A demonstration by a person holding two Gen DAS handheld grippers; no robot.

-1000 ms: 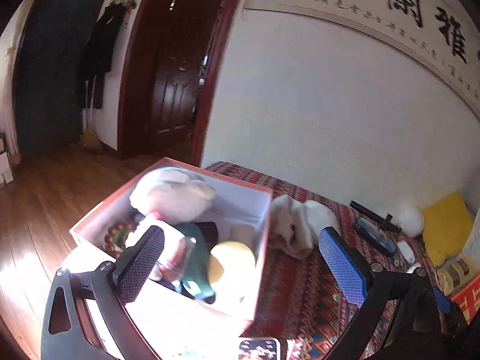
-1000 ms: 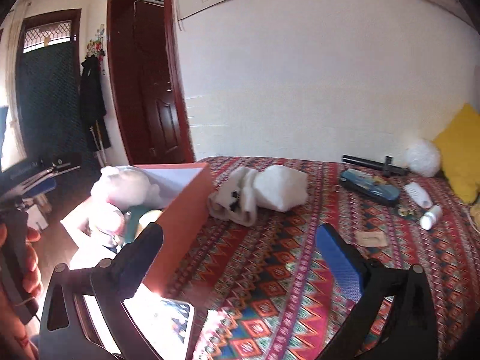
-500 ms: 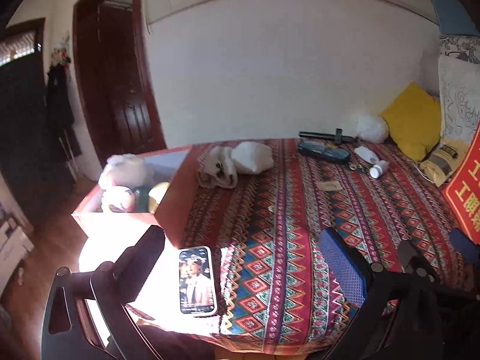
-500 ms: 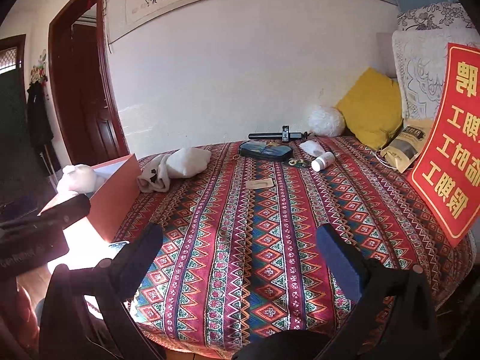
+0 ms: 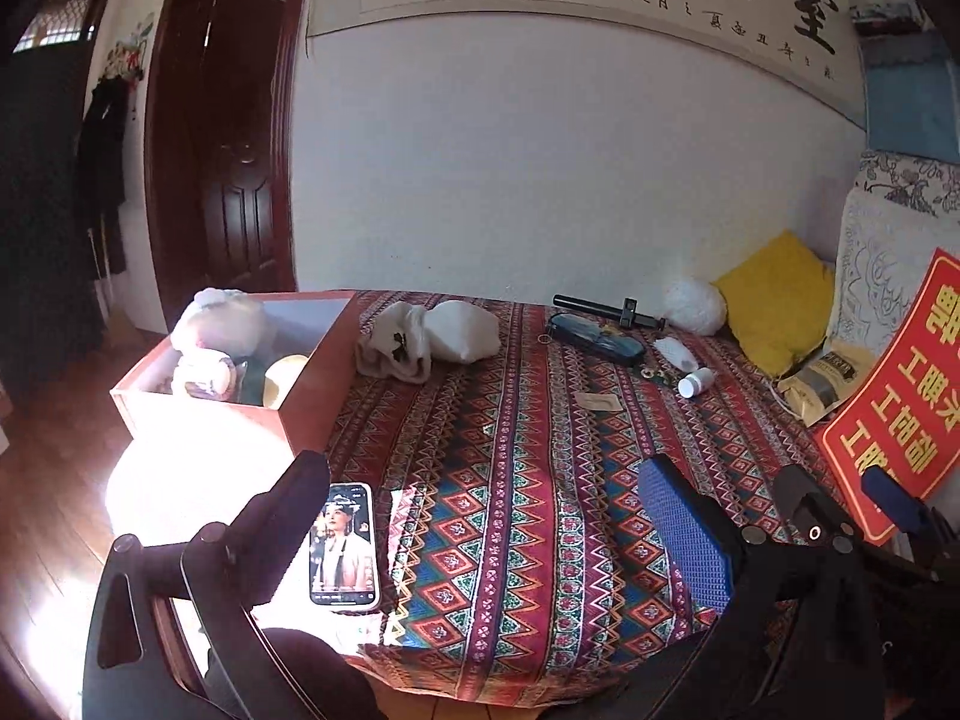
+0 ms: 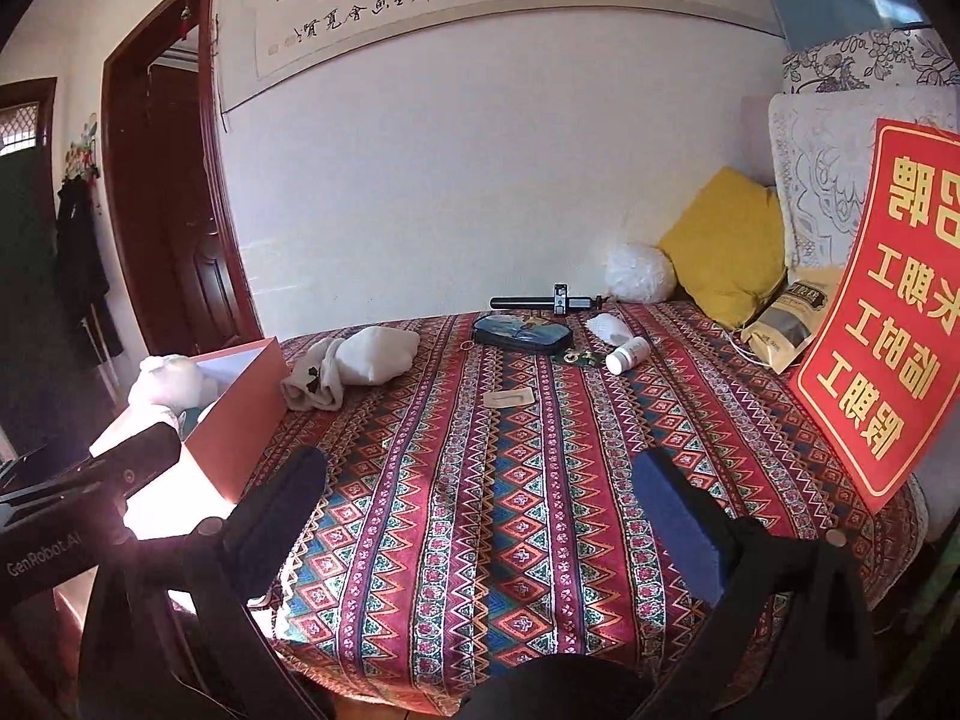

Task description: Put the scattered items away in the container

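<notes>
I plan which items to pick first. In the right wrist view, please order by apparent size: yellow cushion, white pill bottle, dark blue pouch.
1. yellow cushion
2. dark blue pouch
3. white pill bottle

All three lie far from the camera, so this order looks reliable.

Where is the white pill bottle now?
In both views the bottle lies on its side on the patterned cloth, far right, beside the dark pouch.
</notes>
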